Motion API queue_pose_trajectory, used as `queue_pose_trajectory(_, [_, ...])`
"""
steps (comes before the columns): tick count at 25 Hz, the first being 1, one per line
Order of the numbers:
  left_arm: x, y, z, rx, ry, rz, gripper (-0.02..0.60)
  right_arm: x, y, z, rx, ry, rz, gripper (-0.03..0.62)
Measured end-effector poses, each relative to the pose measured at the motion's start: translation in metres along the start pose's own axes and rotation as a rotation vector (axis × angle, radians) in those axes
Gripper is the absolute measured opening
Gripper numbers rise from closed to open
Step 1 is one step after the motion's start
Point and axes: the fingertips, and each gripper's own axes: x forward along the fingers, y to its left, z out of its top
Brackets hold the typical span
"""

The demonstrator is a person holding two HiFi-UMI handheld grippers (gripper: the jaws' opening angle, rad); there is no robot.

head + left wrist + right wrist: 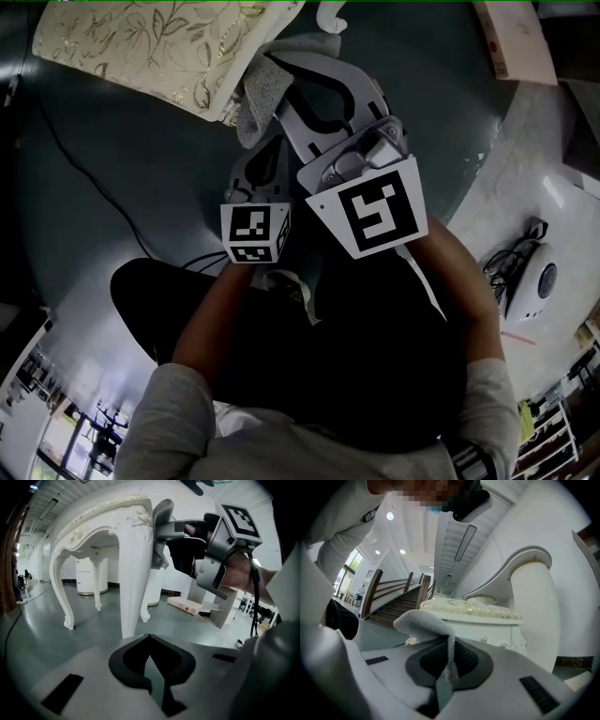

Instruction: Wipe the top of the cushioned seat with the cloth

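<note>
- The cushioned seat (108,515) stands on the floor (42,616) on white carved legs. In the head view its gold-patterned top (150,47) lies at 11 o'clock. Nothing rests on the top, so I judge the wiping has not yet begun.
- The right gripper (445,641) is pinching the cloth. It is held up at the seat's near corner, about 4 o'clock from the cushion. It looks high enough to pass over the top and not bump the frame.
- The left gripper (149,637) is pressed together with nothing in it. It sits lower, at 7 o'clock from the right one, facing a leg (133,583). It is likely parked there to stay out of the way.
- The cloth (255,98) sticks out ahead of the right gripper in a loose fold, right at the cushion's corner. I cannot tell whether it touches. Held with the fold leading, the soft cloth should meet the cushion before any hard part does.
</note>
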Motion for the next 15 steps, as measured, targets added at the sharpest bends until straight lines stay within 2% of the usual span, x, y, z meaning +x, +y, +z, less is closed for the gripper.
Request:
queue_pose_trajectory(4, [-0.005, 0.029, -0.005, -0.022, 0.001, 0.086, 0.012, -0.002, 0.000, -0.001, 0.038, -0.018, -0.020, 0.018])
queue_pose_trajectory(9, [-0.008, 0.059, 0.009, -0.046, -0.052, 0.178, 0.012, -0.001, 0.008, -0.010, 0.029, -0.015, -0.004, 0.018])
queue_pose_trajectory(15, [-0.007, 0.063, 0.012, -0.064, -0.054, 0.203, 0.012, -0.006, 0.018, -0.033, -0.007, 0.068, 0.043, 0.018])
